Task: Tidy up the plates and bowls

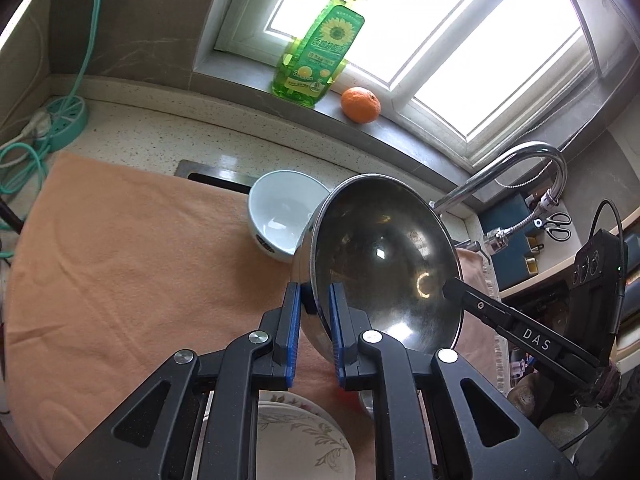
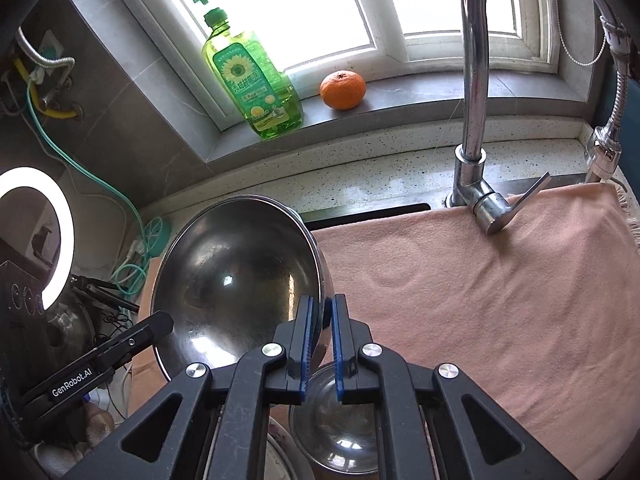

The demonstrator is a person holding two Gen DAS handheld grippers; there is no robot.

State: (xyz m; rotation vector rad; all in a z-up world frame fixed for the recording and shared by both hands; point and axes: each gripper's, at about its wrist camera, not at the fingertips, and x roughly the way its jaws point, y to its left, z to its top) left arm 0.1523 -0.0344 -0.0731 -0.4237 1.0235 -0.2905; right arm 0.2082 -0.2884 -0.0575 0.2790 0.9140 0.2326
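Speckled worktop [image 1: 168, 136] runs under a bright window, most of it covered by a peach towel [image 1: 120, 248]. At the far left a teal power strip [image 1: 66, 120] lies by the wall. On the sill stand a green detergent bottle [image 1: 316, 52] and an orange [image 1: 360, 105]. A white bowl [image 1: 284, 216] sits on the towel, just behind the steel bowl [image 1: 384, 264] — tilted, held off the towel by both tools. The left gripper [image 1: 314, 304] has its jaws clamped on one rim; the right gripper [image 2: 322, 316] pinches the opposite rim. Below lie a floral plate [image 1: 304, 440] and a smaller steel bowl [image 2: 336, 432]. A chrome faucet [image 2: 474, 80] stands at the right.
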